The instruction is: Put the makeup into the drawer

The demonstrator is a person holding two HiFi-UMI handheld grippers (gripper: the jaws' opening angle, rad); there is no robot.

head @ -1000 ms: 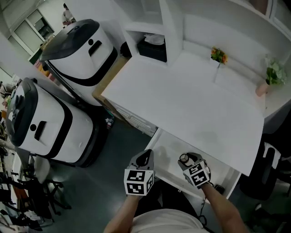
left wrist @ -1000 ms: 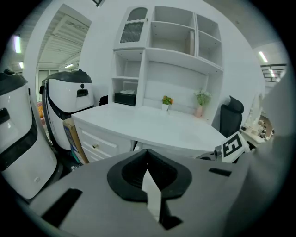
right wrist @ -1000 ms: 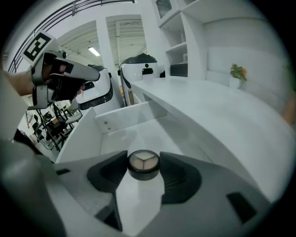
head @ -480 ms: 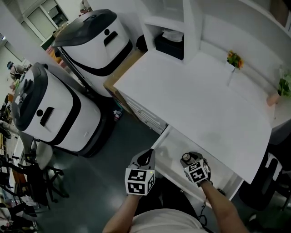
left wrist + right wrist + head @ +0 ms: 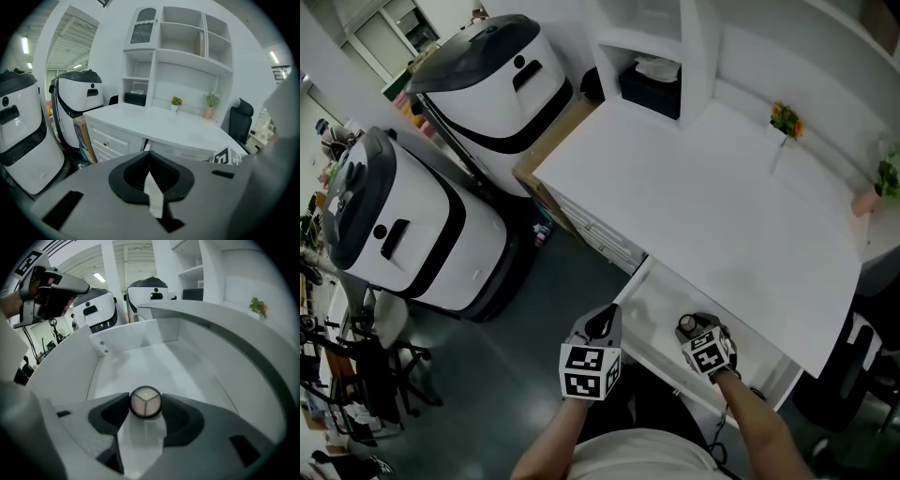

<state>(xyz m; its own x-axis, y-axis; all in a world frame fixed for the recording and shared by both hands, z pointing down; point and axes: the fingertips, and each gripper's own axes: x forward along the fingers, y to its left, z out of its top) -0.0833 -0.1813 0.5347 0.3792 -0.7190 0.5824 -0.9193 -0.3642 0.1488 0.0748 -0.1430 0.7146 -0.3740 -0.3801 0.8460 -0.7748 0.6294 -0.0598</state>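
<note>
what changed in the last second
The right tongs, clamped on the round makeup, seem to have sunk slightly deeper into the open drawer. Nothing was taken hold of or let go. The left tongs stay shut and empty beside the drawer; the desk is unchanged.

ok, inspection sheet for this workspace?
Surface: white desk; drawer under it open, nothing seen inside.
Job's things: round makeup in the right gripper, over the drawer.
Clutter: flower vase and plant at the desk's back; tissue box on a shelf.
Grippers: right shut on the makeup; left gripper shut, empty.
Cables: nothing seen.
Surroundings: two white-and-black machines, cardboard box, chair.
</note>
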